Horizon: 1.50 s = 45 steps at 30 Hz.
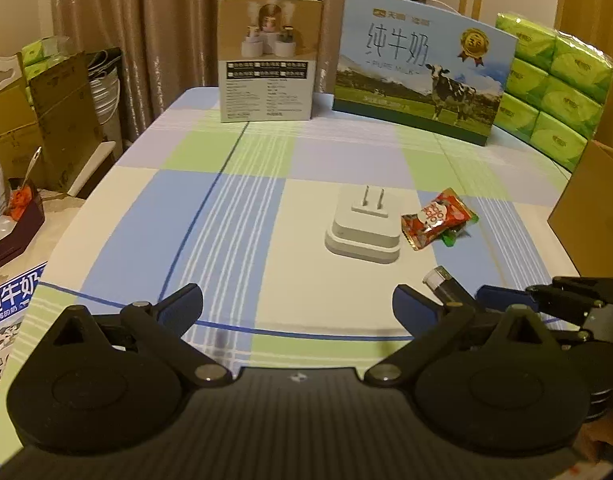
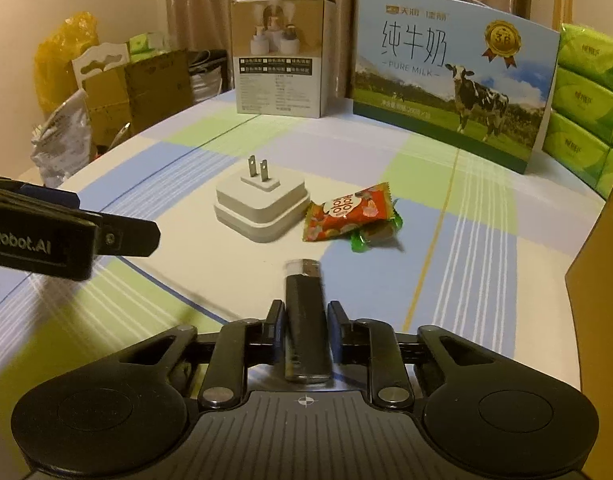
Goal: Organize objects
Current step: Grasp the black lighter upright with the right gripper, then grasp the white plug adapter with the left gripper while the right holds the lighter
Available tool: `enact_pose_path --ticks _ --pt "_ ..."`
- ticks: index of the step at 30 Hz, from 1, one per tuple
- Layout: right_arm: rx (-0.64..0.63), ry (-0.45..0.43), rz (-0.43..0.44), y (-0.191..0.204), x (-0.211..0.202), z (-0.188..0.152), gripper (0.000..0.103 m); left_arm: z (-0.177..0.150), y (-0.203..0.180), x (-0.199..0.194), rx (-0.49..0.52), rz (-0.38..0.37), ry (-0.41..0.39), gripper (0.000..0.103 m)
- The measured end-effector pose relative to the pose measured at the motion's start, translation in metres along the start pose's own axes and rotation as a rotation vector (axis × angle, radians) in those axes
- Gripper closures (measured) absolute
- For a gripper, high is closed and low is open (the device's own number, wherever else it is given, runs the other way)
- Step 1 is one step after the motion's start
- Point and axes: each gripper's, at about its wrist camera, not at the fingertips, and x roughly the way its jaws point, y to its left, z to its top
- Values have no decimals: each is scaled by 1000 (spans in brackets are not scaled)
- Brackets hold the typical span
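Note:
My right gripper (image 2: 306,310) is shut on a black lighter (image 2: 304,332), which lies lengthwise between the pads with its metal top pointing away. Ahead of it on the checked tablecloth (image 2: 478,248) lie a white plug adapter (image 2: 262,204) with prongs up, a red snack packet (image 2: 348,210) and a green-wrapped candy (image 2: 370,234). My left gripper (image 1: 296,300) hangs open over bare cloth, nothing between its fingers. In the left wrist view the adapter (image 1: 364,224) and packet (image 1: 434,218) lie ahead to the right, and the lighter (image 1: 442,284) shows in the right gripper (image 1: 502,298) at the right edge.
At the back of the table stand a beige product box (image 1: 270,60), a blue milk carton with a cow (image 1: 422,76) and stacked green tissue packs (image 1: 554,88). A brown cardboard box (image 1: 590,216) rises at the right. Cartons and bags crowd the floor left of the table.

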Motion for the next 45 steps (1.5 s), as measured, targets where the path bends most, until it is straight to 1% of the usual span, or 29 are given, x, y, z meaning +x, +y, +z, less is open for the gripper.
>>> enact_pose_path --ticks 4,9,15,18,23,26,34,36,41,45 --pt "41 -34 -37 -10 -6 6 84 2 -2 6 17 -11 -4 4" --pt "121 -24 -97 -29 -8 11 84 8 -8 20 44 -39 -14 6" --pt "160 -14 -111 -41 -10 9 84 17 -24 47 98 -88 -30 11" --pt "165 -14 -110 -42 -10 9 84 22 -29 59 126 -101 -40 16" --pt "169 -14 -106 -43 -11 9 84 26 -34 75 149 -108 -33 28" --pt "168 -9 -107 -42 -10 8 84 25 -38 82 169 -113 -28 30" --pt "180 -7 -119 -46 -11 6 84 29 -44 91 186 -119 -39 31" --pt "185 -5 -122 -47 -11 6 84 29 -44 92 182 -117 -31 43" --pt "200 -6 -122 -47 -20 5 84 22 -43 82 174 -107 -10 43" --pt "206 -4 -114 -44 -31 6 84 6 -44 62 180 -83 24 43"
